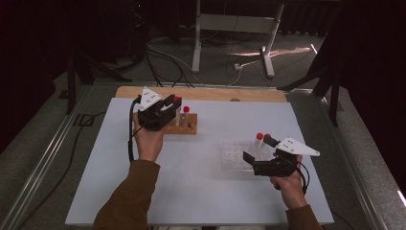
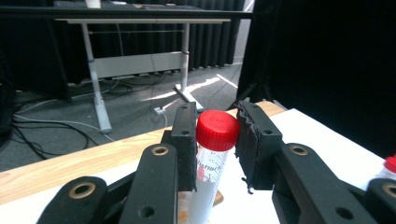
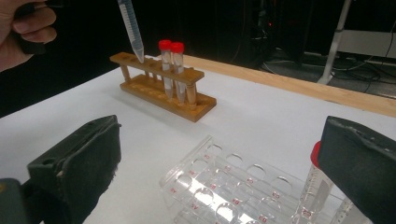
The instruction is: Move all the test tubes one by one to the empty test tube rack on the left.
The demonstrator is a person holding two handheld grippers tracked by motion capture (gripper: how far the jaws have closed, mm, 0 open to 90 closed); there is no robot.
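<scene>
High view first: the left gripper (image 1: 171, 106) sits at the far left of the white table (image 1: 201, 191), over the wooden rack (image 1: 184, 127), and the right gripper (image 1: 258, 153) sits at the near right beside the clear plastic rack (image 1: 234, 157). Seen from the left gripper view, the left jaws are clamped on a red-capped tube (image 2: 212, 154), one pad on each side just under the cap, and the tube stands roughly upright between them. From the right gripper view, that same tube hangs tilted with its pointed tip just above the left end of the wooden rack (image 3: 163, 86), held up by the person's left hand (image 3: 23, 32); whether the tip touches the rack I cannot tell. Two more red-capped tubes (image 3: 171, 70) stand side by side in the wooden rack, to the right of that tip. The right jaws stand wide apart, gripping nothing. Between them lies the clear plastic rack (image 3: 224, 186), and a further red-capped tube (image 3: 315, 186) stands in its right end, just beside the right-hand jaw pad.
</scene>
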